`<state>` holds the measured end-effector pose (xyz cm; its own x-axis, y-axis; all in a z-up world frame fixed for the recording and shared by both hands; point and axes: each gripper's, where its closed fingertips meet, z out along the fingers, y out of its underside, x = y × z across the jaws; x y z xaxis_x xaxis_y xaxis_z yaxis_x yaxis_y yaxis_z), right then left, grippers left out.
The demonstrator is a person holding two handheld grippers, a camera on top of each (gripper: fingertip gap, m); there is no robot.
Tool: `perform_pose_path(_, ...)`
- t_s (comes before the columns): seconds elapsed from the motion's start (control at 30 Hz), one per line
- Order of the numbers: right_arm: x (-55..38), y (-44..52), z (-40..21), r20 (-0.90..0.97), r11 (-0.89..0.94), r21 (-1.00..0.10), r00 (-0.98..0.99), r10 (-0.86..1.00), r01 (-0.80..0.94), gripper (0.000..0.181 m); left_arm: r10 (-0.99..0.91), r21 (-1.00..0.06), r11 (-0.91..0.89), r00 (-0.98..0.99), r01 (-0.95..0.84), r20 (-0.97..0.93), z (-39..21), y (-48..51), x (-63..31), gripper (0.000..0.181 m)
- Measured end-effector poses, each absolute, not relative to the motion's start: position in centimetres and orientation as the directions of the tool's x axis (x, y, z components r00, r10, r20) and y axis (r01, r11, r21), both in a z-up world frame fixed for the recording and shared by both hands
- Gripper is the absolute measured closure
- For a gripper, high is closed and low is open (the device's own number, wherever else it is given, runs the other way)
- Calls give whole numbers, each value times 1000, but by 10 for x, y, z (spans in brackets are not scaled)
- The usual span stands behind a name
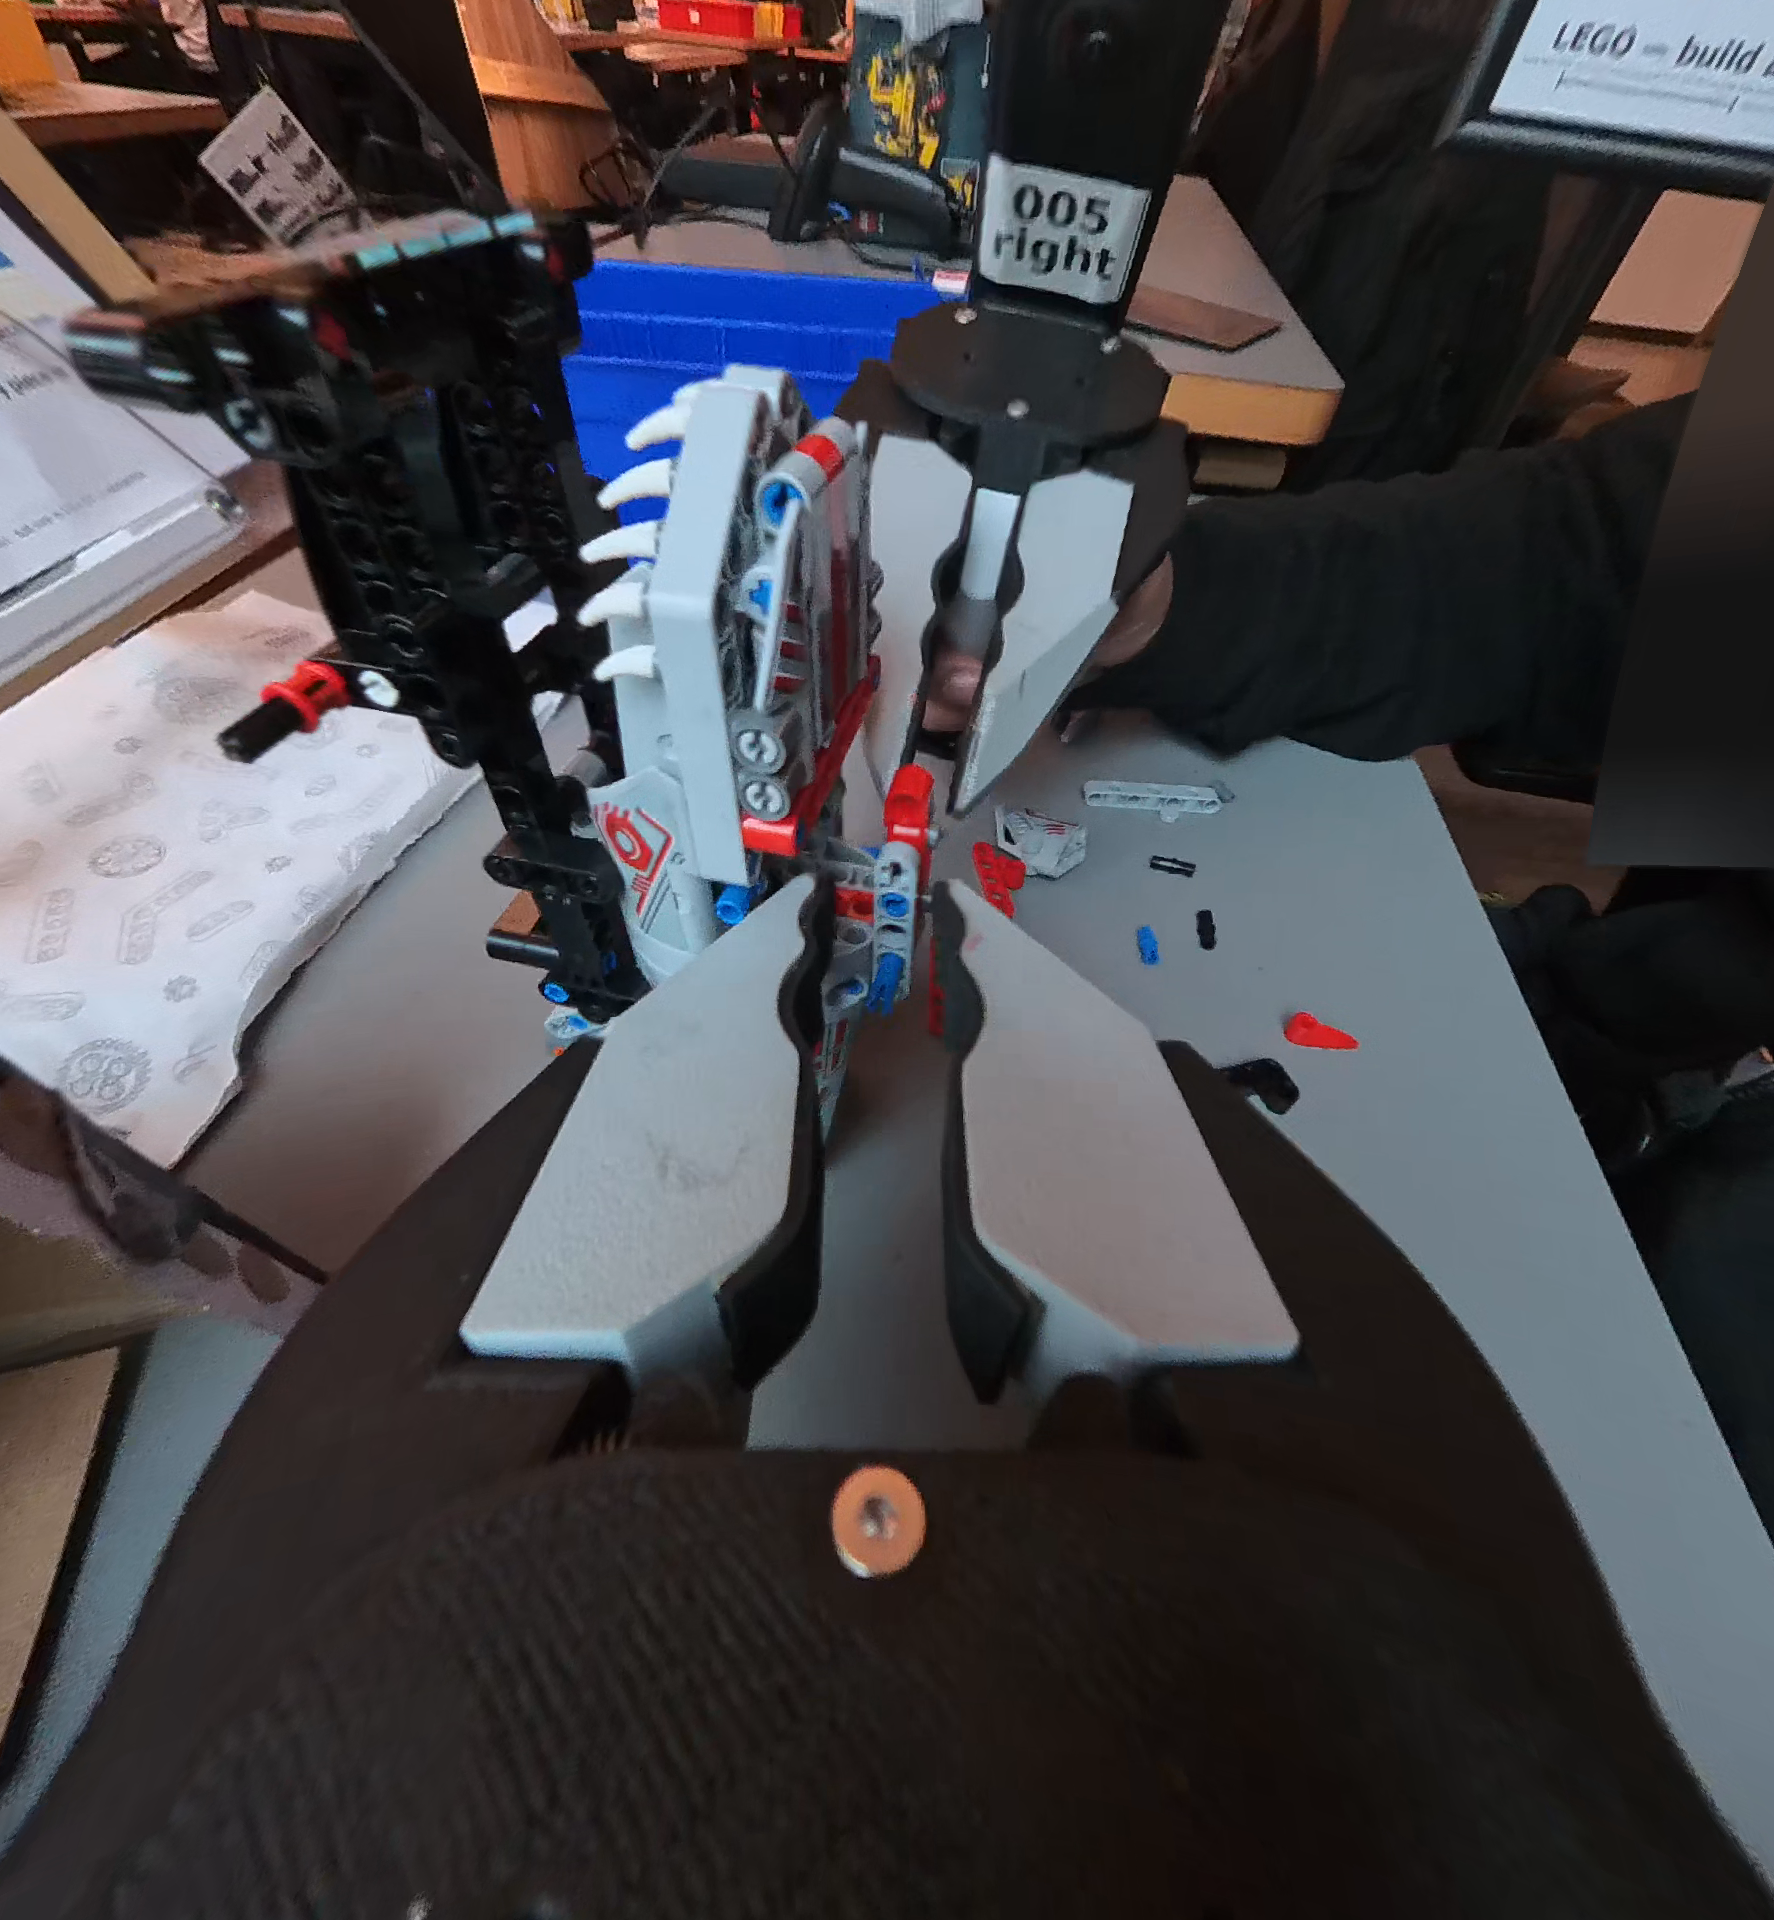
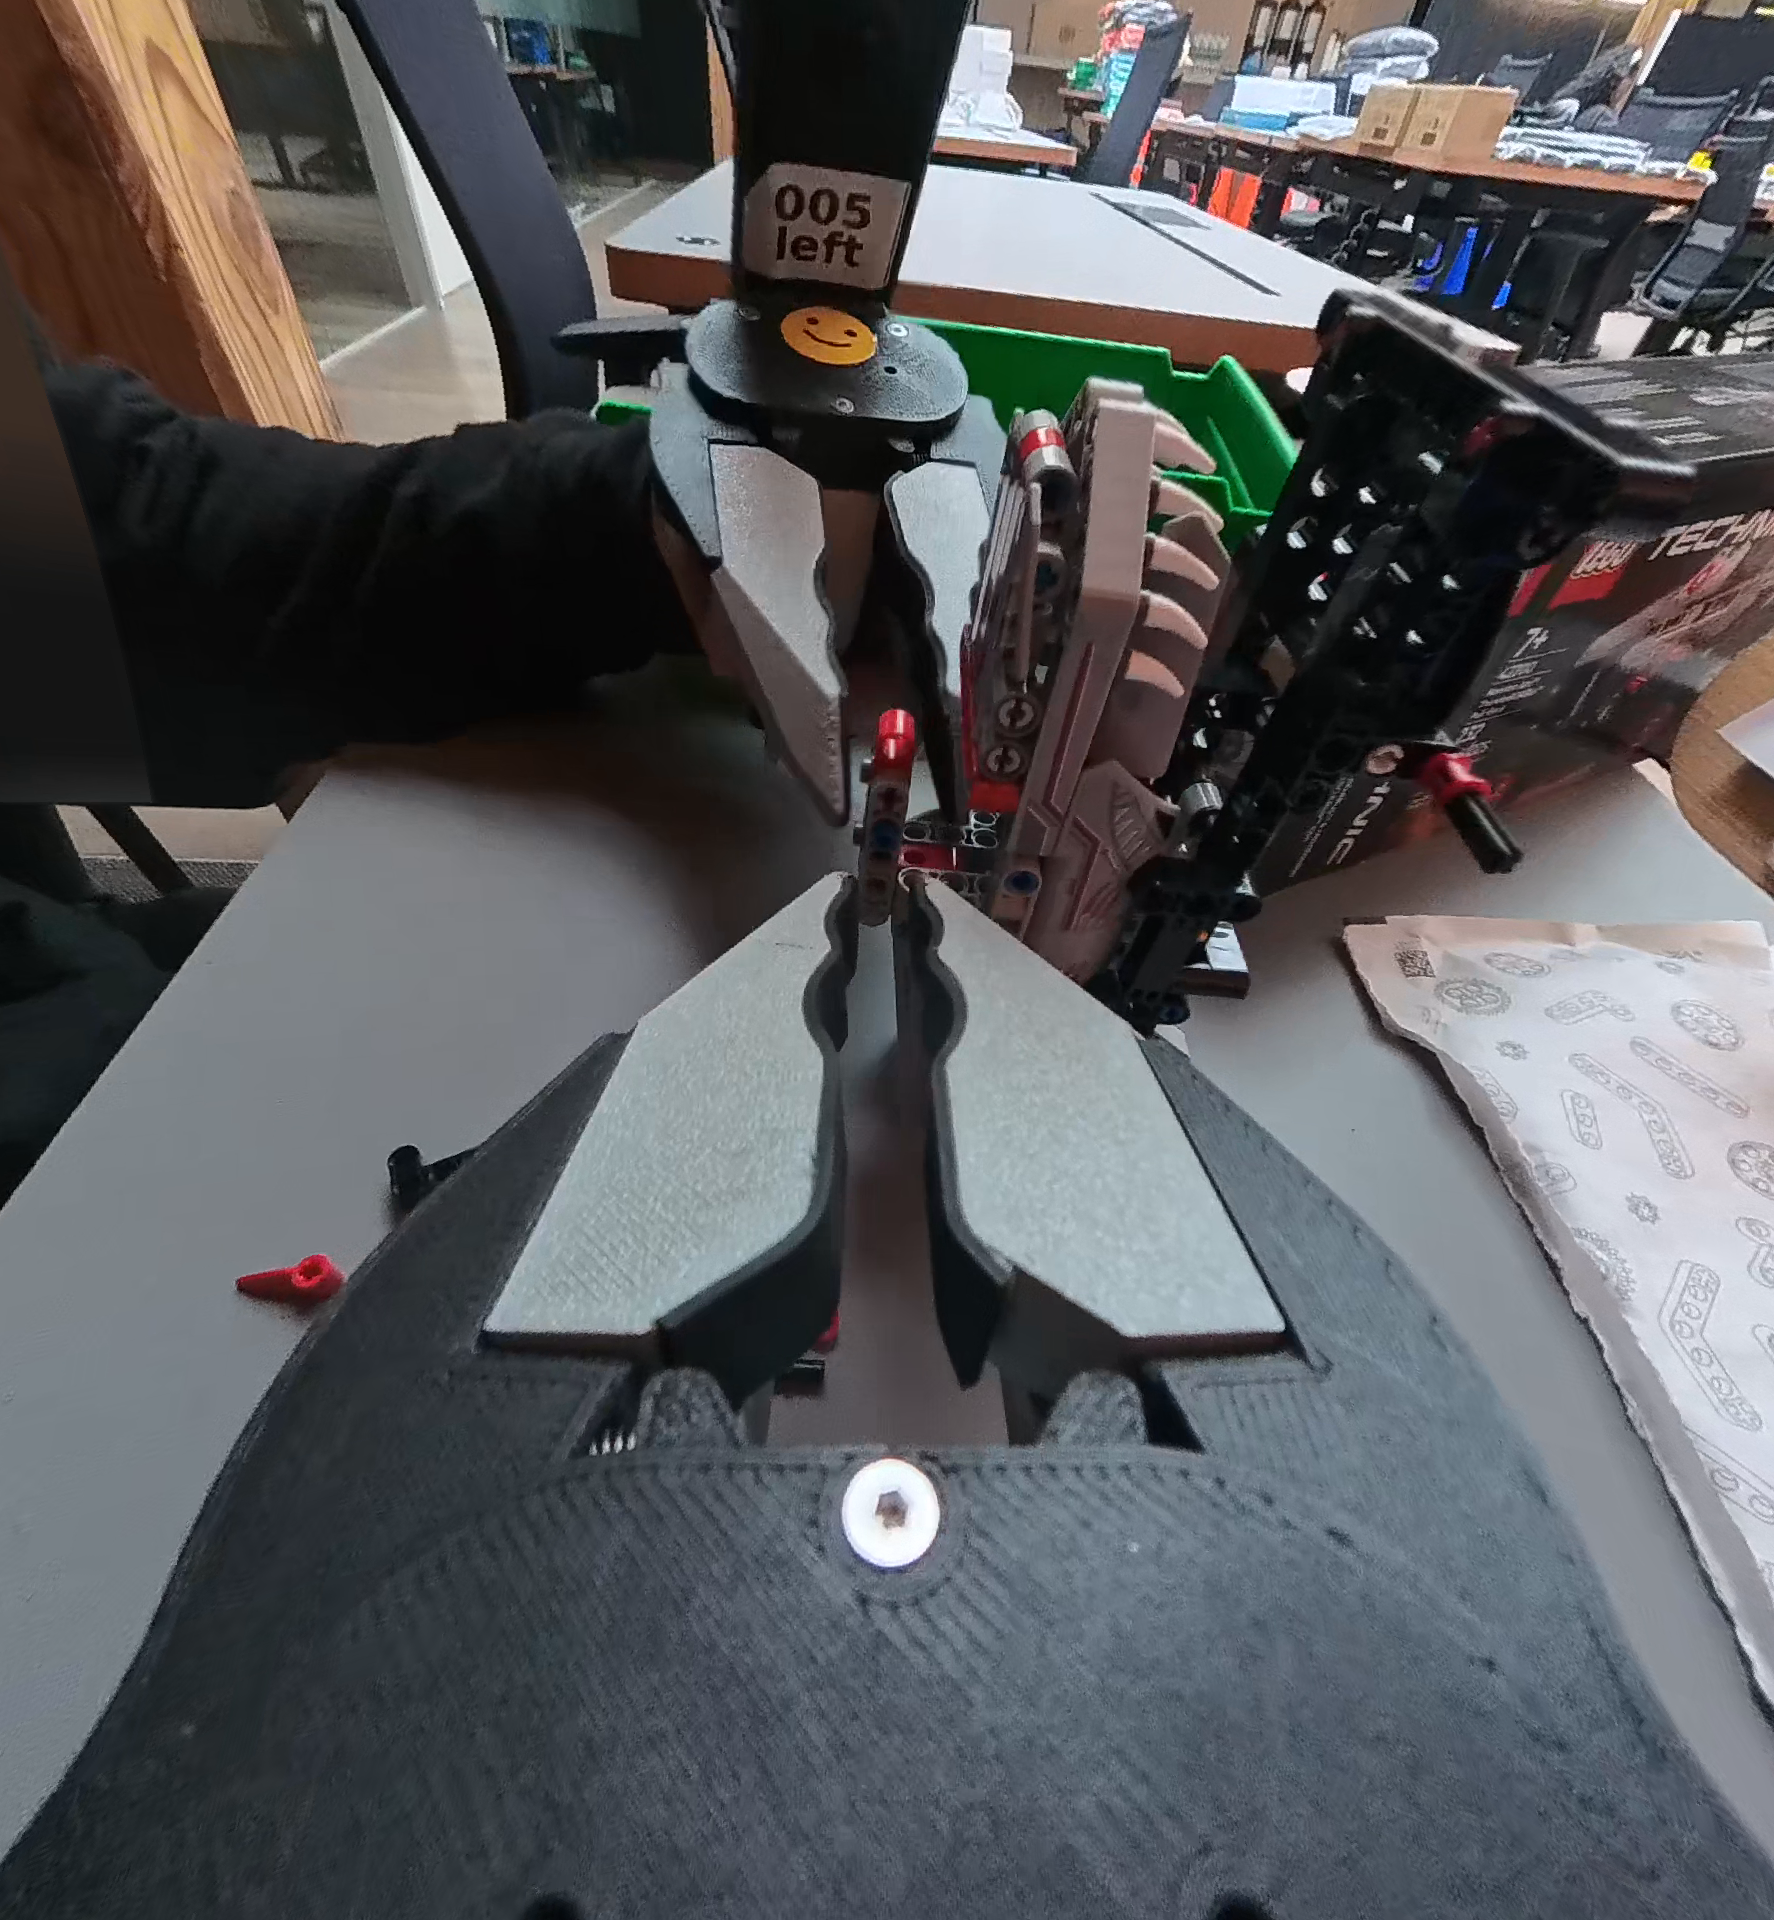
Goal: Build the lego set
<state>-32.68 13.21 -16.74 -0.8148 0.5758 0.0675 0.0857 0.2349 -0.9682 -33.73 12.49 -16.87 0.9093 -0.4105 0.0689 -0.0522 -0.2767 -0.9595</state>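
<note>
Lego model (image 1: 737,665) between both claws

Grey table (image 2: 343,935) w/ printed paper sheet (image 2: 1641,1143) at edge; blue bin (image 1: 737,332) & green bin (image 2: 1122,384) behind.

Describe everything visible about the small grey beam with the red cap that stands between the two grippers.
The small grey studless beam with a red cap is plastic and stands upright at the base of the grey, red and black lego model, above the grey table. Blue pins show in its holes; a red connector tops it. The left gripper has its tips on either side of it; the right gripper meets it from the opposite side. Whether either one truly clamps it is unclear.
</note>
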Motion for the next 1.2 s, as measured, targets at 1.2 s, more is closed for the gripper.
perform_pose_path(1.2, -335, 124, -176, 112, 316, -943, -794, 598, 105, 178, -413, -960, -274, 909, -62, 59, -167, 136, -327, 173)
